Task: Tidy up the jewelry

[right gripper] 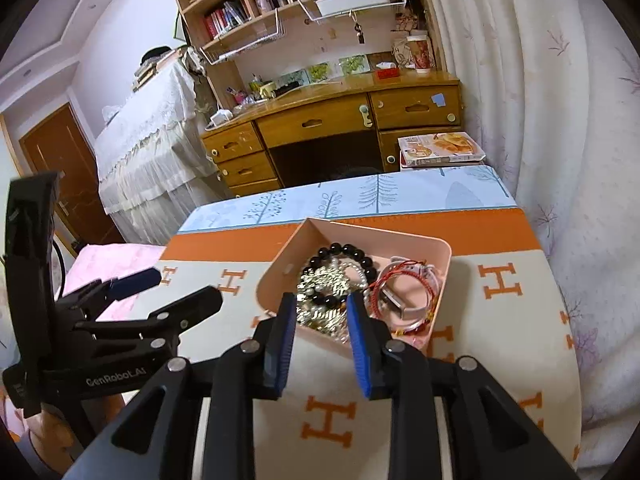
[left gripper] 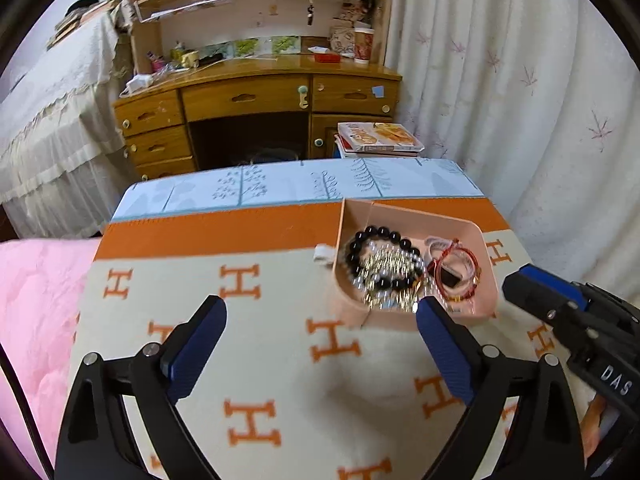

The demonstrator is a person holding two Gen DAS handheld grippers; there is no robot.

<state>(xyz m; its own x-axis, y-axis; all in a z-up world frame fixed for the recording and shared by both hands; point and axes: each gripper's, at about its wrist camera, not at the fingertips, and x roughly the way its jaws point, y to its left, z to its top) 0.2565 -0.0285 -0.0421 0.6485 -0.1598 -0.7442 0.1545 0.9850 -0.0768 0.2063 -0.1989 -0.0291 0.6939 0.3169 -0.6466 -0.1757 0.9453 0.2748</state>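
Observation:
A pink tray [left gripper: 400,211] [right gripper: 362,235] stands on the H-patterned blanket, toward the table's right. In it lie a black bead bracelet [left gripper: 380,234] [right gripper: 348,250], a silvery chain heap [left gripper: 386,266] [right gripper: 324,280], a red cord bracelet [left gripper: 445,270] [right gripper: 400,276] and a pale-strapped watch [right gripper: 400,305]. My left gripper [left gripper: 320,306] [right gripper: 185,283] hangs wide open over the blanket just left of the tray, with nothing between its fingers. My right gripper [right gripper: 321,300] [left gripper: 517,281] hovers at the tray's near edge, its jaws partly apart. The chain heap shows beyond its tips, and the pads press on nothing.
The orange-and-cream blanket [left gripper: 248,360] covers the table over a pale blue cloth [left gripper: 280,188]. A pink quilt [left gripper: 36,300] lies to the left. Behind stand a wooden desk [left gripper: 248,100] with shelves, a stack of boxes [left gripper: 380,138] and a white curtain [left gripper: 520,100].

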